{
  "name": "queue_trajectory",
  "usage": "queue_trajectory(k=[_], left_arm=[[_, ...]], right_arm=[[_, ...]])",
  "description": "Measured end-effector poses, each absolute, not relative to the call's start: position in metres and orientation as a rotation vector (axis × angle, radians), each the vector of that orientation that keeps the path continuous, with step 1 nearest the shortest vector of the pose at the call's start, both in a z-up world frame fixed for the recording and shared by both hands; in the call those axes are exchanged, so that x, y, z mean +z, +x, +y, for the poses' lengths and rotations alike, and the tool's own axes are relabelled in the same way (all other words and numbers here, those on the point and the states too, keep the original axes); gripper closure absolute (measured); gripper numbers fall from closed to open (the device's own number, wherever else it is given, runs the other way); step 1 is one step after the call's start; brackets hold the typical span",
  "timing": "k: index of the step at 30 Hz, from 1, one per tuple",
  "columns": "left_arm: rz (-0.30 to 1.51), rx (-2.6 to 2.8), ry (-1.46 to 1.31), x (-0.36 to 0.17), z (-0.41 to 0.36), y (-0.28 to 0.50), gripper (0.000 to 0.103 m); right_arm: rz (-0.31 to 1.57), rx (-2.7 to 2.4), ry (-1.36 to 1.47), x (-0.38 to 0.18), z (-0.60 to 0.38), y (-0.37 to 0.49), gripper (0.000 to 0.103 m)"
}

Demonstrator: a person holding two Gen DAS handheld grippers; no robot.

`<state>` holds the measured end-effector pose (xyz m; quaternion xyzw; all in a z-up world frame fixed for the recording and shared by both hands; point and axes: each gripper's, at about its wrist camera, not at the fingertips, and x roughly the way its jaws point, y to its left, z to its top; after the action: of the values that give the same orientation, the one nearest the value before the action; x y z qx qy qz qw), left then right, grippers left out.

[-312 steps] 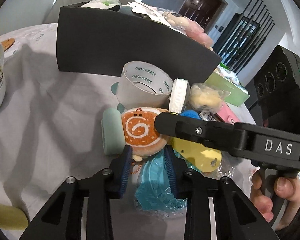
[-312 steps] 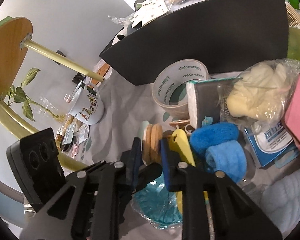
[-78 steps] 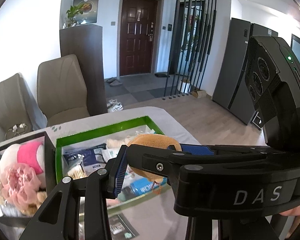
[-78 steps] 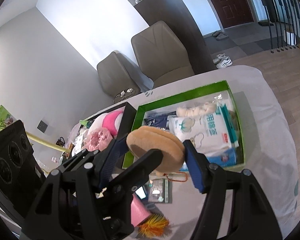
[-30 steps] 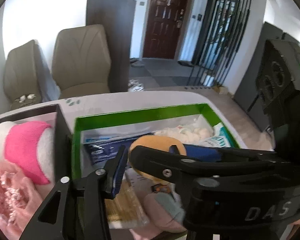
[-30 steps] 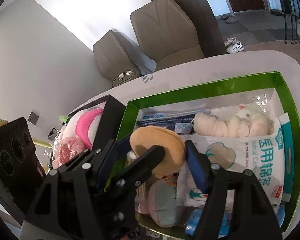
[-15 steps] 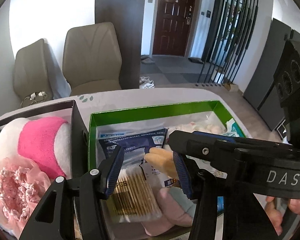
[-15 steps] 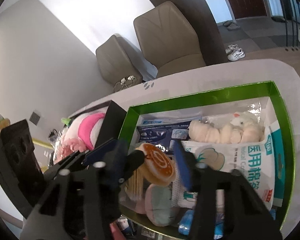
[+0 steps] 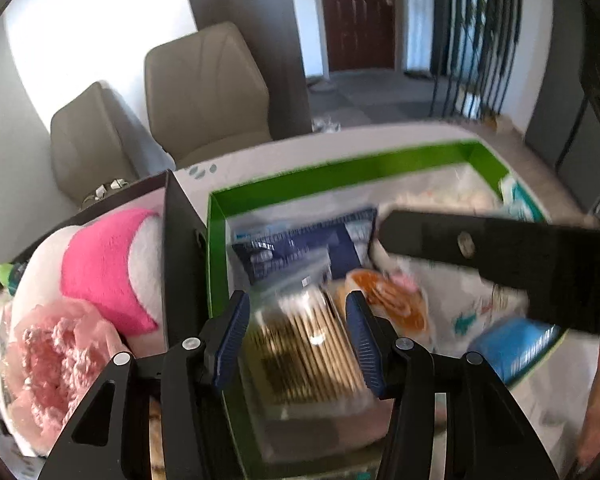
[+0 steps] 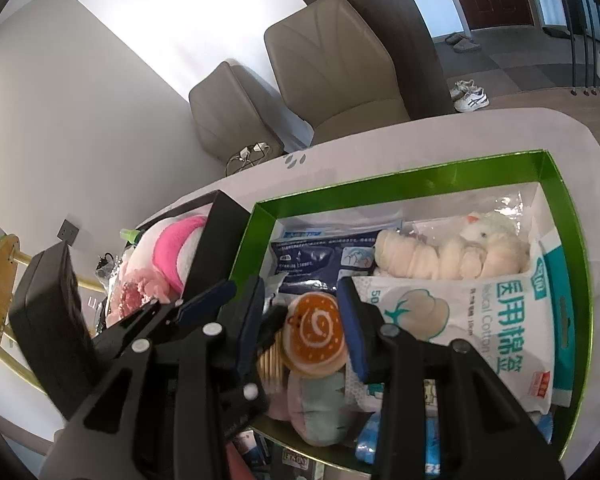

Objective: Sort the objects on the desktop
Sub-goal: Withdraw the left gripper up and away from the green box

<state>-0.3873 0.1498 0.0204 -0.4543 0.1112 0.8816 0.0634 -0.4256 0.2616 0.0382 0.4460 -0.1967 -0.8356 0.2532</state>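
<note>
- Plush, soft and light — the orange swirl toy (image 10: pixel 314 334) should squash under any squeeze and spring back, so it is unlikely to break or slip; my guess is the best hold is across its flat faces, near the middle, not by the small dangling bits at its lower edge.
- It lies in the green box (image 10: pixel 400 182), resting on a pale green and pink cushion (image 10: pixel 318 408) and just beside a pack of cotton swabs (image 9: pixel 304 344), with a white cotton-pad bag (image 10: pixel 480 320) to its right.
- The left gripper (image 9: pixel 296 332) points steeply down over the box's left end; its blue pads sit partly apart, one on each side of the swab pack from this angle, but the picture is blurred and I cannot tell whether they touch it — they look to hang above it.
- The right gripper (image 10: pixel 302 328) slopes down into the box with its fingers on either side of the toy; its jaws are closing, yet a gap shows on both sides and the pads do not press the plush, so the toy looks released.
- To the left, the black box (image 9: pixel 180 248) holds pink plush things, well clear of both tools.
</note>
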Motion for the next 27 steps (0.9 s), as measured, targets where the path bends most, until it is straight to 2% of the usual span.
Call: queue_trajectory(k=[5, 16, 20, 27], left_arm=[[0.449, 2.651, -1.4, 0.015, 0.155, -0.382, 0.051], [0.526, 2.702, -1.39, 0.005, 0.166, -0.386, 0.051], [0.433, 2.736, -1.349, 0.023, 0.155, -0.377, 0.051], [0.187, 2.804, -1.233, 0.064, 0.119, -0.338, 0.051]], right_arm=[[-0.543, -2.269, 1.212, 0.038, 0.263, -0.425, 0.064], [-0.58, -2.348, 1.205, 0.043, 0.28, -0.424, 0.065], [-0.644, -2.341, 1.165, 0.051, 0.293, -0.41, 0.057], [-0.681, -2.318, 1.12, 0.067, 0.301, -0.371, 0.054]])
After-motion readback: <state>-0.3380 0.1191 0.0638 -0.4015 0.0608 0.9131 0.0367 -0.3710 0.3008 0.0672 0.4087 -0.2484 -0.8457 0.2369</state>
